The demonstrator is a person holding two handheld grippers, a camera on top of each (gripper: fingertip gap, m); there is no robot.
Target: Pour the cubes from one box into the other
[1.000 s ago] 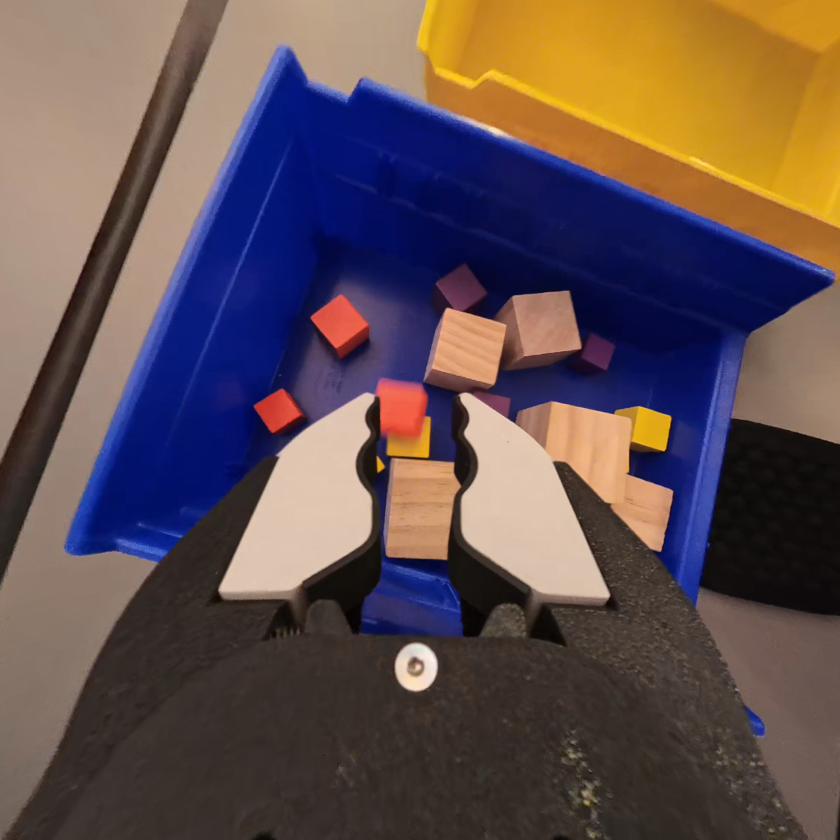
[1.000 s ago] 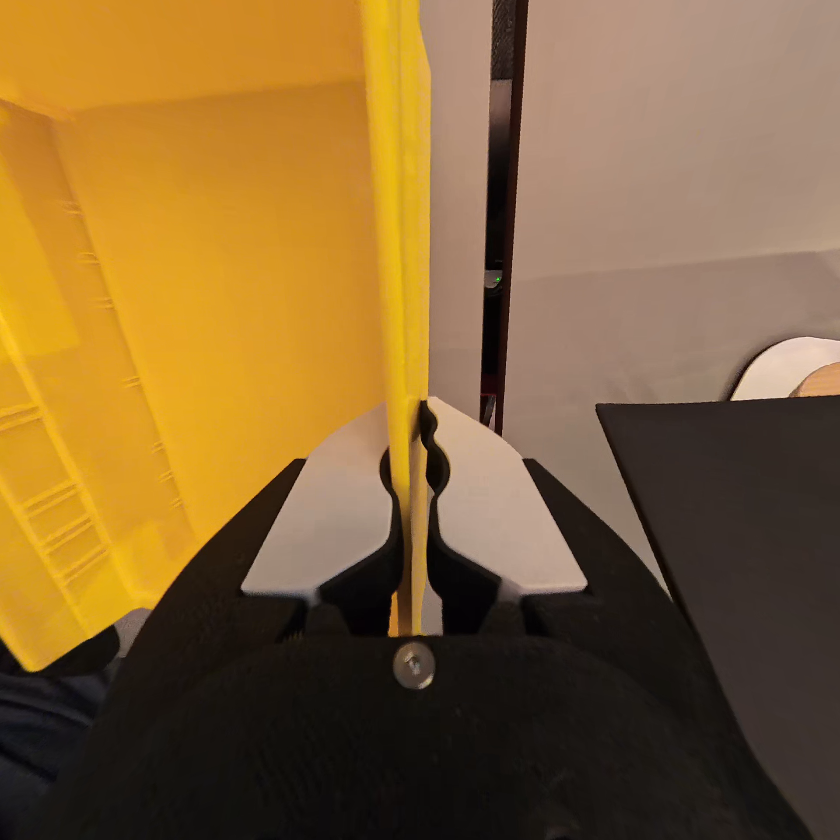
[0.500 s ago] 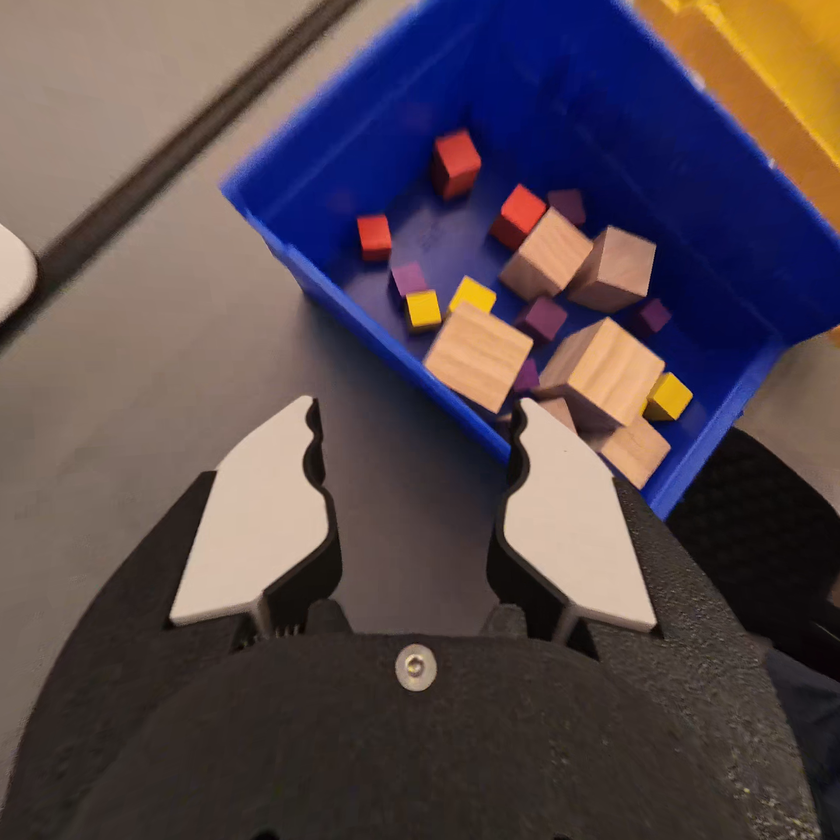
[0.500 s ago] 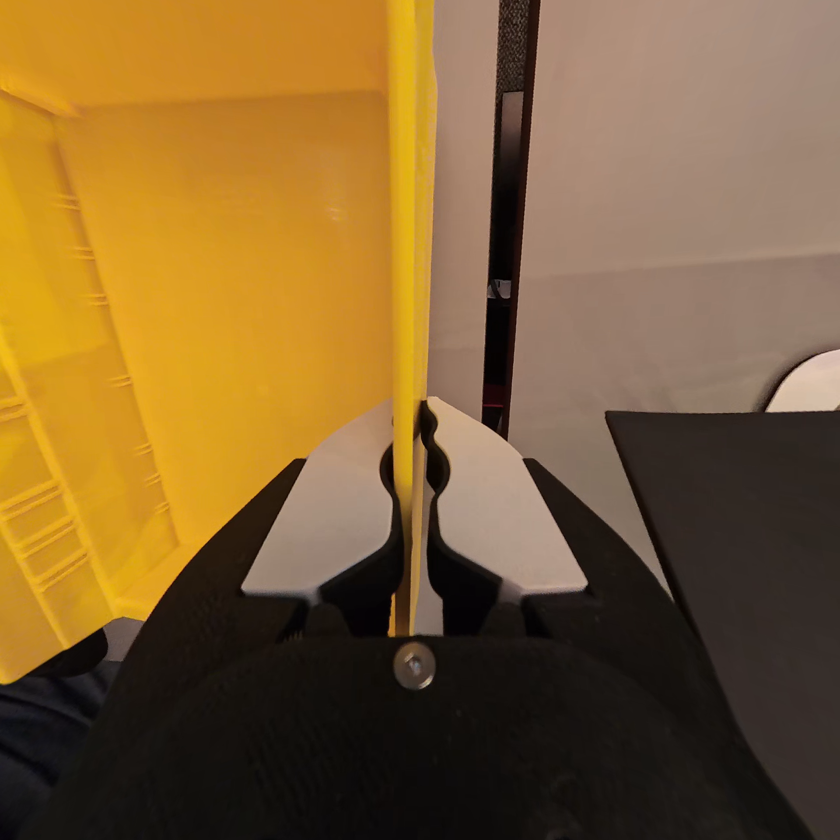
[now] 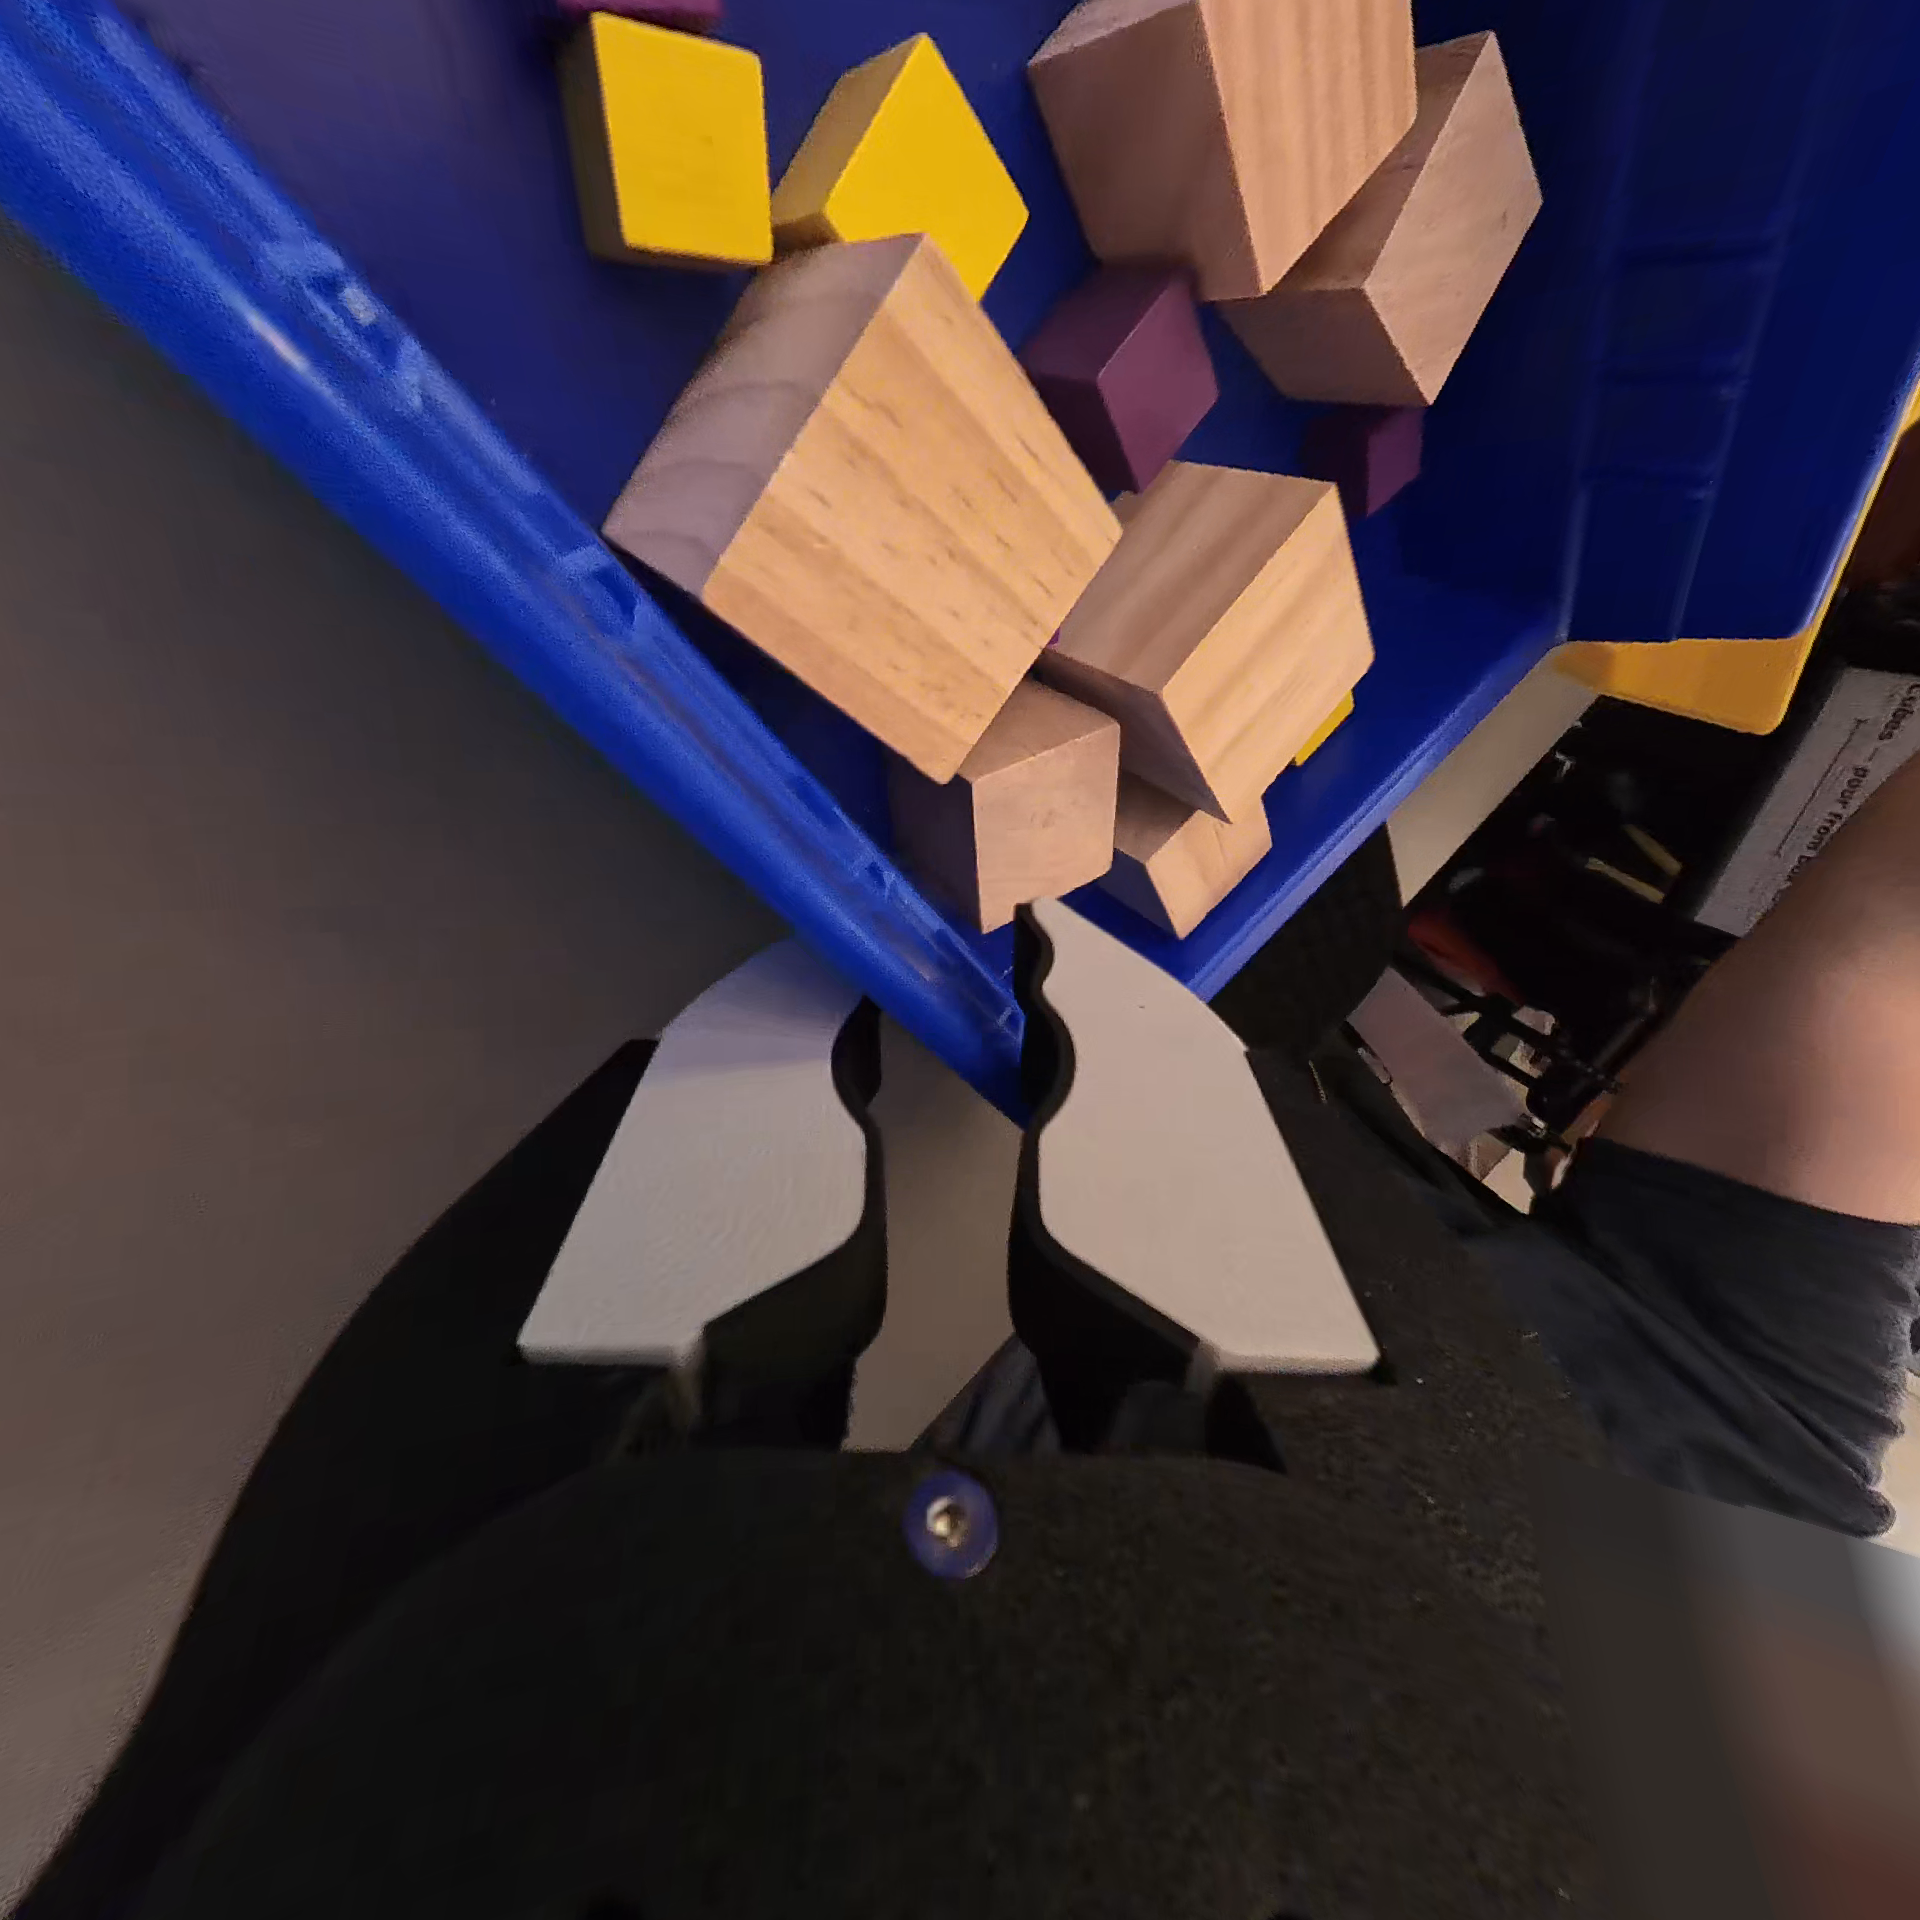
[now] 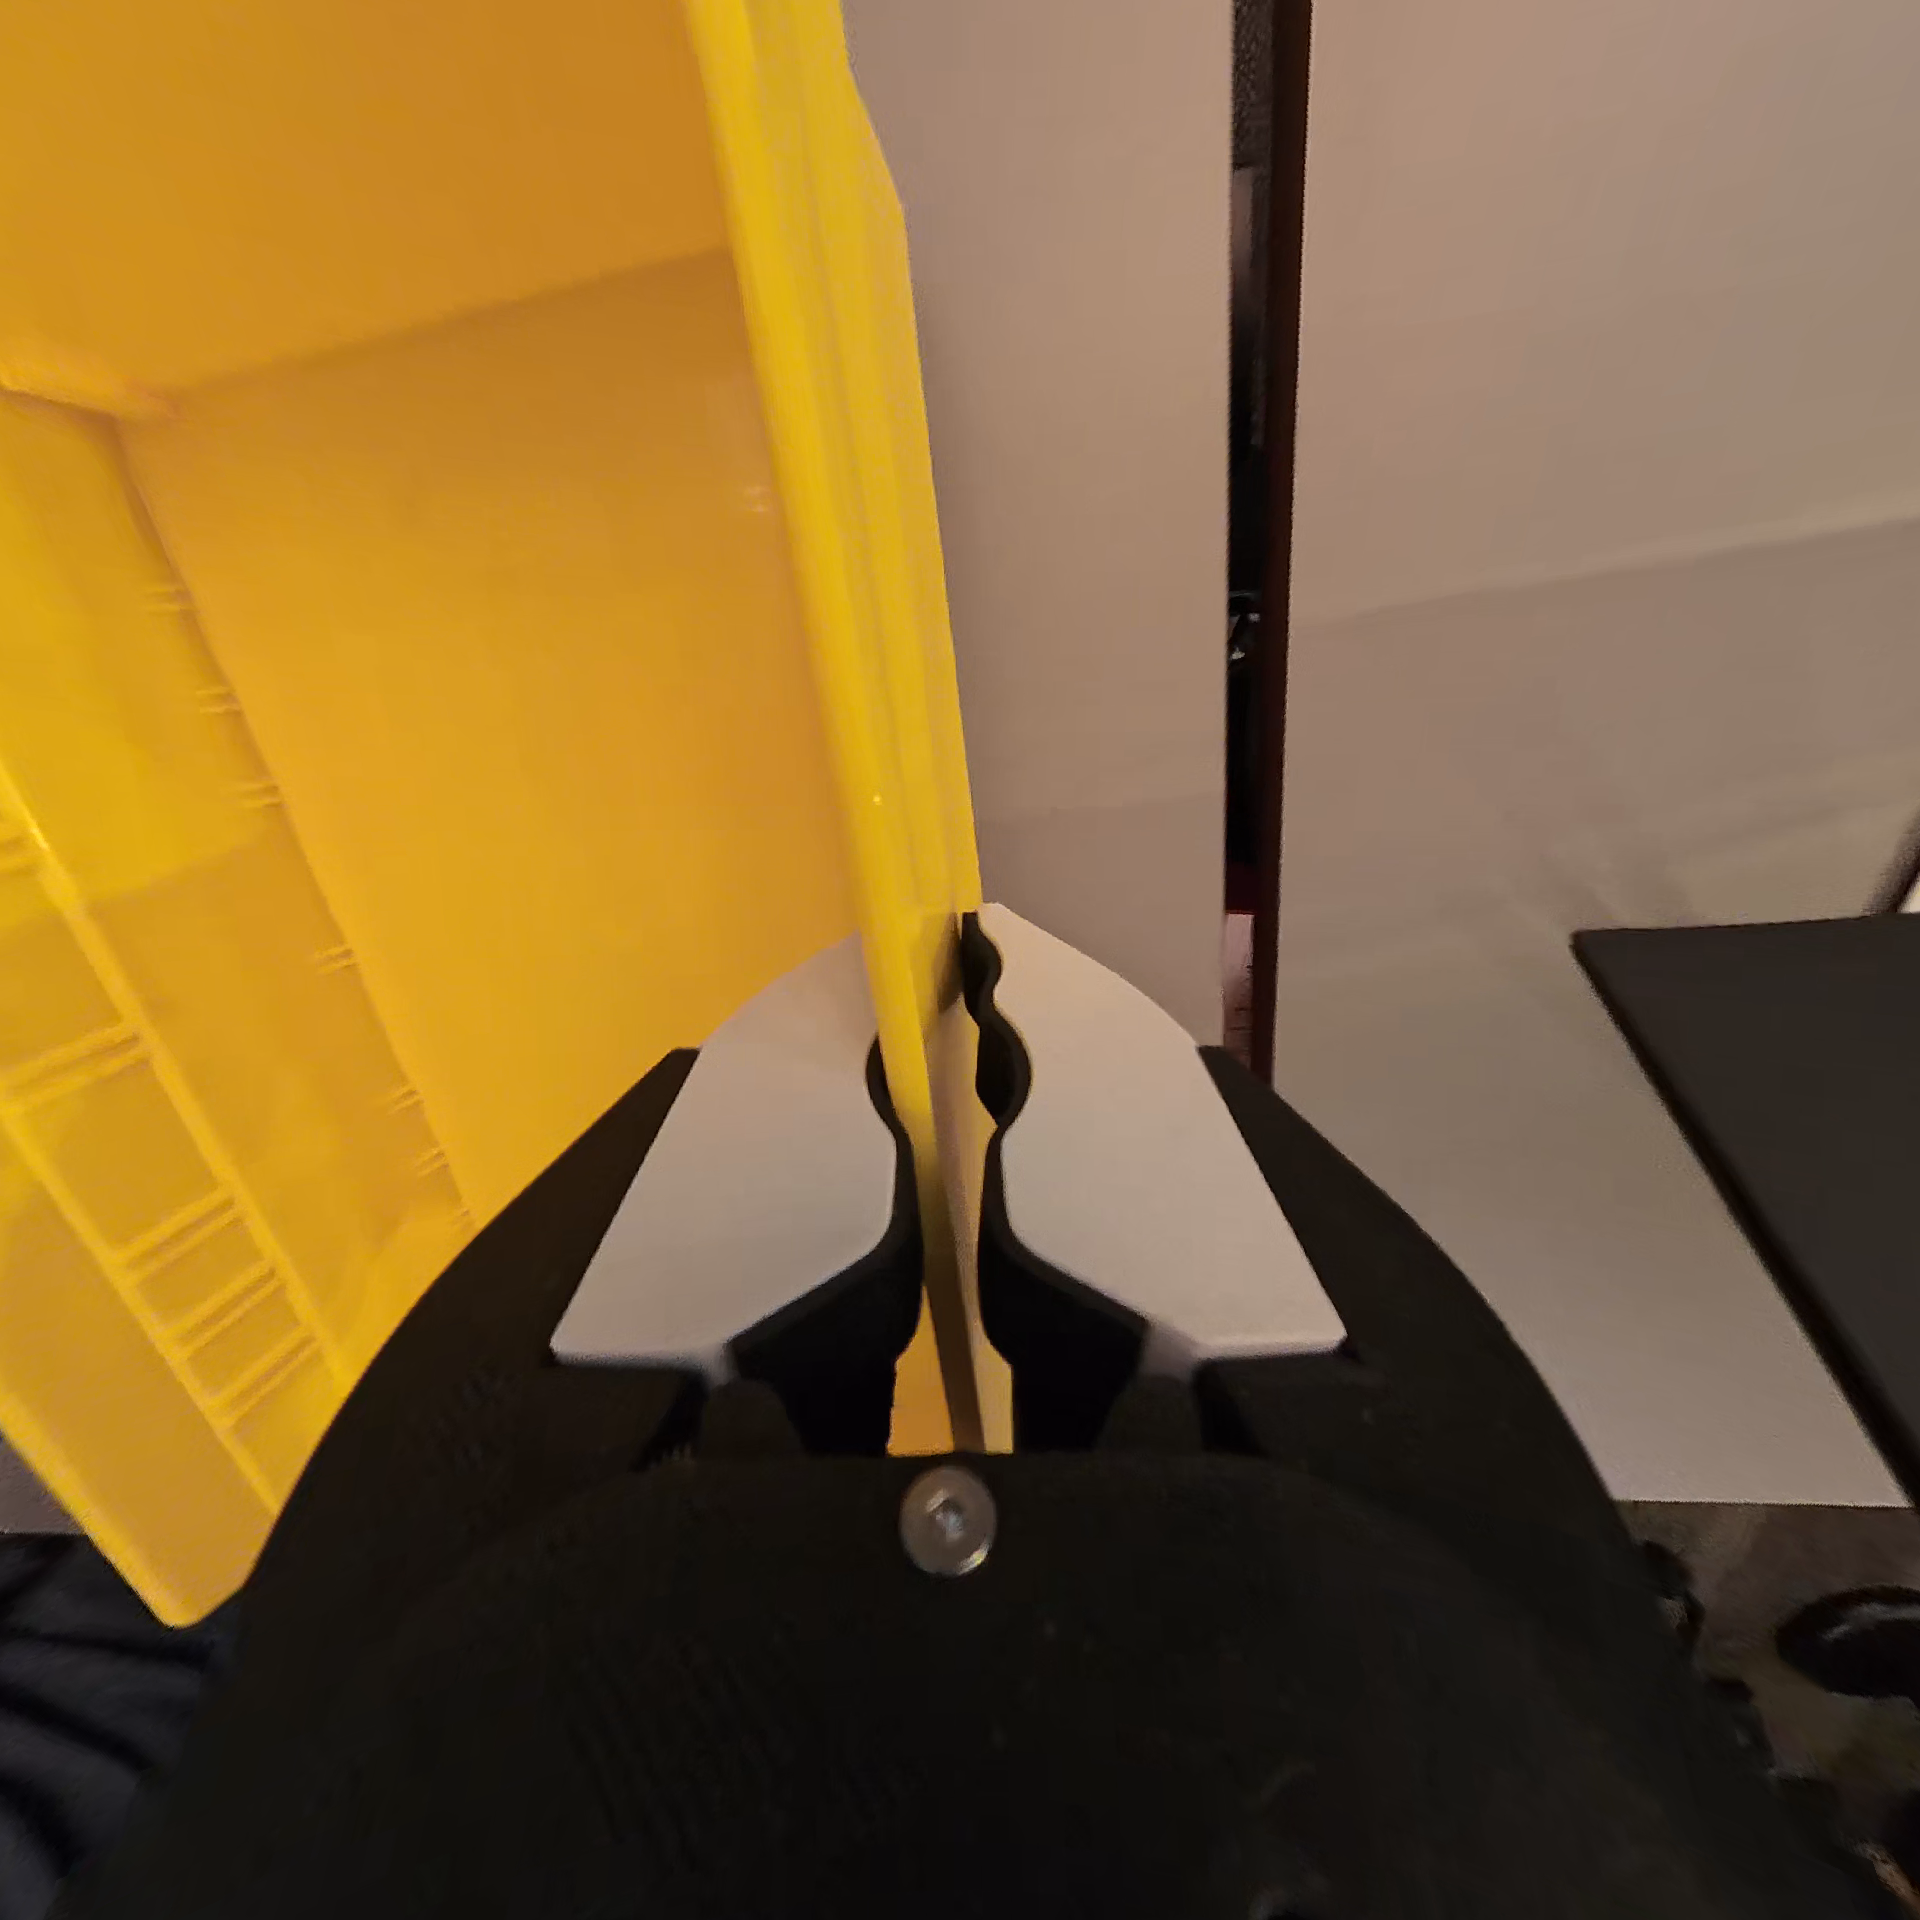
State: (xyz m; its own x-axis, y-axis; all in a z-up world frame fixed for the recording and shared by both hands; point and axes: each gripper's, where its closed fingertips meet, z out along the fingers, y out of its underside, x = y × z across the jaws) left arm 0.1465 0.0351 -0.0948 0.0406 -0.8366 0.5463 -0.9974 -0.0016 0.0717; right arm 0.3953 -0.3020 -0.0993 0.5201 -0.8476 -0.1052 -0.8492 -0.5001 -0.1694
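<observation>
The blue box [image 5: 416,436] fills the upper left wrist view. It holds several cubes: large wooden cubes [image 5: 883,499] piled in the near corner, small yellow cubes [image 5: 675,156] and purple cubes [image 5: 1132,364]. My left gripper [image 5: 925,966] straddles the blue box's near wall by that corner, its jaws closed on the rim. My right gripper [image 6: 925,935] is shut on the side wall of the yellow box [image 6: 468,727] and holds it up. The part of its inside that I see is empty. A corner of the yellow box [image 5: 1683,675] shows behind the blue box.
A grey surface [image 5: 208,831] lies left of the blue box. A person's bare arm [image 5: 1766,987] and dark clothing [image 5: 1662,1299] are at the right. A black tabletop [image 6: 1766,1091] and a dark vertical post [image 6: 1257,520] stand right of the yellow box.
My left gripper has moved in from open beside the blue box and closed on its near wall. The cubes now look bunched in the near corner. The right gripper still holds the yellow box, slightly shifted.
</observation>
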